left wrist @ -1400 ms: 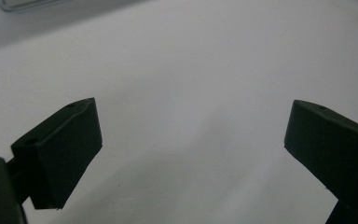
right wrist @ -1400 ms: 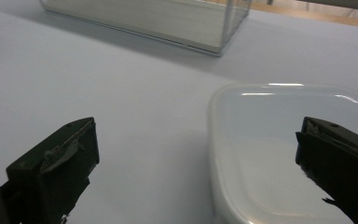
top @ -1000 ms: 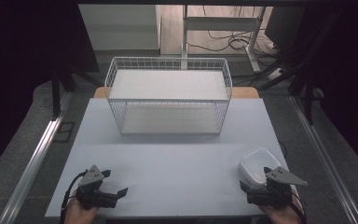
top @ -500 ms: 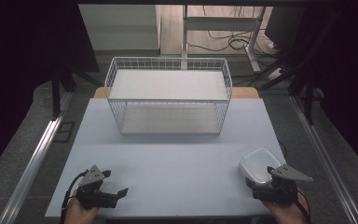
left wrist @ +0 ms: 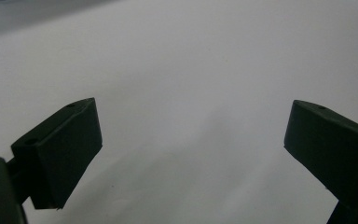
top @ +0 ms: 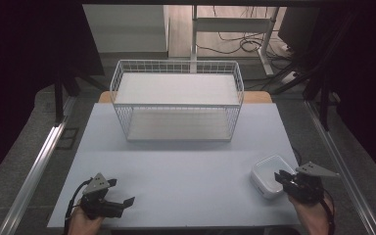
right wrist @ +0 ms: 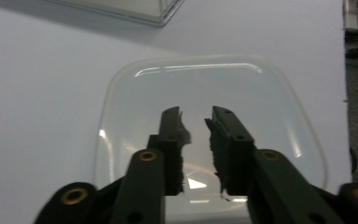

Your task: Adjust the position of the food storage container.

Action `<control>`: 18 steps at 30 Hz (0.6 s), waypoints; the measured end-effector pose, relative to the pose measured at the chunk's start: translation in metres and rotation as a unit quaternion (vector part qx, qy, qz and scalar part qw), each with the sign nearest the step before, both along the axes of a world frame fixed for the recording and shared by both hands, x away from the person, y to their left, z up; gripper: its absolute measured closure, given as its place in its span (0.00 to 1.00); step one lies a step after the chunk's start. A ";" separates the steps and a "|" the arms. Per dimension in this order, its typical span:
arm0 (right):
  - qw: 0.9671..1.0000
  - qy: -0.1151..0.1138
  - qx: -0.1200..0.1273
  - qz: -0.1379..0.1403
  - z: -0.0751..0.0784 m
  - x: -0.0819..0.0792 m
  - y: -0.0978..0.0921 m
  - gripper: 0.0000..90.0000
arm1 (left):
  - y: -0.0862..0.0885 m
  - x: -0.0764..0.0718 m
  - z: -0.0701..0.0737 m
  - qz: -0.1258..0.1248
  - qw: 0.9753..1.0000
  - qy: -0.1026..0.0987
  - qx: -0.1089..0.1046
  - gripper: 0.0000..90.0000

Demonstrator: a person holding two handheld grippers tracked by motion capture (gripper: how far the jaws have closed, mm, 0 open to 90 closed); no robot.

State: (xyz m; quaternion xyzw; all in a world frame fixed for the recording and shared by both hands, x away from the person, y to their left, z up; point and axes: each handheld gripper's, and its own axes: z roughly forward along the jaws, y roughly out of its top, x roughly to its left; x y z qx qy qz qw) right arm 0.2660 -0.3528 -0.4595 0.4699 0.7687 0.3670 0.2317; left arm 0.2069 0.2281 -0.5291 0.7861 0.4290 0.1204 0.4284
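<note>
My right gripper [right wrist: 196,122] jaws nearly together, small gap, over the clear plastic container [right wrist: 205,88], not clamped; container [top: 270,175] sits near right on the tabletop [top: 186,161]; my left gripper [left wrist: 191,149] jaws wide apart over bare tabletop, near left; white wire basket [top: 177,100] far centre.

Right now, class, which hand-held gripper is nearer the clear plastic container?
Right. The right hand-held gripper is at the container's near edge; the left hand-held gripper sits across the table.

Left tongs [top: 127,200] gape wide — right tongs [top: 280,177] nearly closed, a narrow gap between jaws.
</note>
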 end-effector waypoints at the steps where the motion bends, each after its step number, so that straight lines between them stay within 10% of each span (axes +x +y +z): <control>1: 1.000 0.000 0.000 0.000 0.000 0.000 0.000 0.86 | 0.000 0.000 0.000 0.000 1.000 0.000 0.000 0.04; 18: 0.995 0.015 0.004 -0.103 -0.003 0.038 -0.061 0.99 | 0.000 0.003 -0.003 0.003 1.000 0.011 -0.003 0.04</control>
